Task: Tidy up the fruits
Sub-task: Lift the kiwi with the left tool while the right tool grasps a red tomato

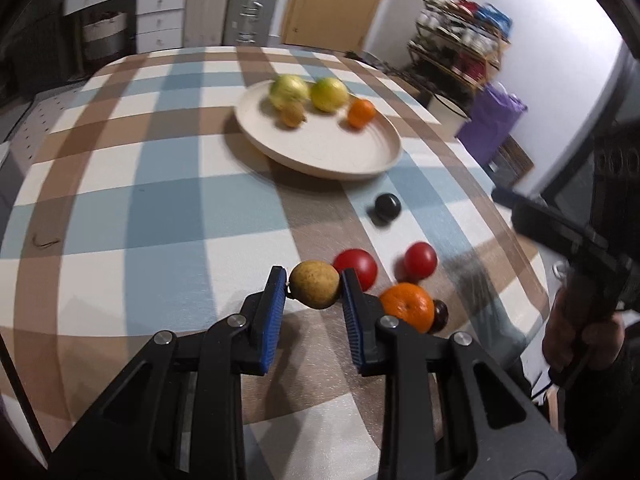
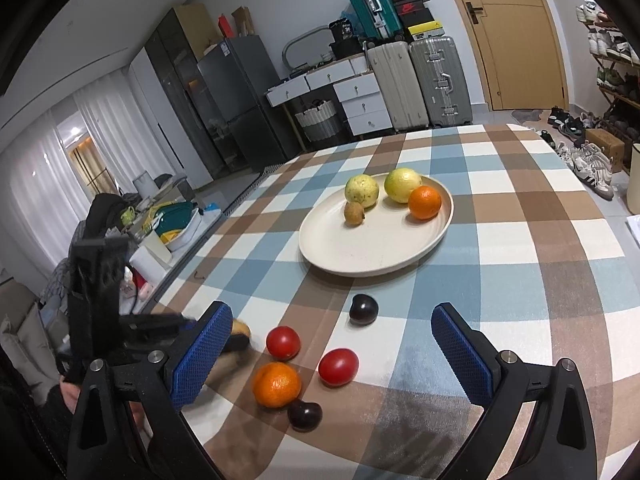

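Observation:
My left gripper [image 1: 314,285] is shut on a small yellow-brown fruit [image 1: 315,284], held just above the checked tablecloth. Beside it lie two red tomatoes [image 1: 357,270] [image 1: 420,260], an orange [image 1: 408,306], a dark plum [image 1: 440,314] and a second dark plum [image 1: 387,206] farther off. The cream plate [image 1: 360,152] holds two yellow-green fruits, a small brown fruit and an orange. My right gripper [image 2: 332,354] stands open above the loose fruit: tomatoes [image 2: 283,342] [image 2: 338,366], orange [image 2: 277,384], plums [image 2: 363,309] [image 2: 305,414]. In the right wrist view the held fruit [image 2: 242,327] is mostly hidden behind the left finger.
The table's right edge [image 1: 520,248] runs close to the loose fruit. A shoe rack [image 1: 460,40] and a purple bag [image 1: 488,124] stand beyond it. Suitcases [image 2: 416,84] and drawers line the far wall. A person's hand [image 1: 576,340] holds the right gripper.

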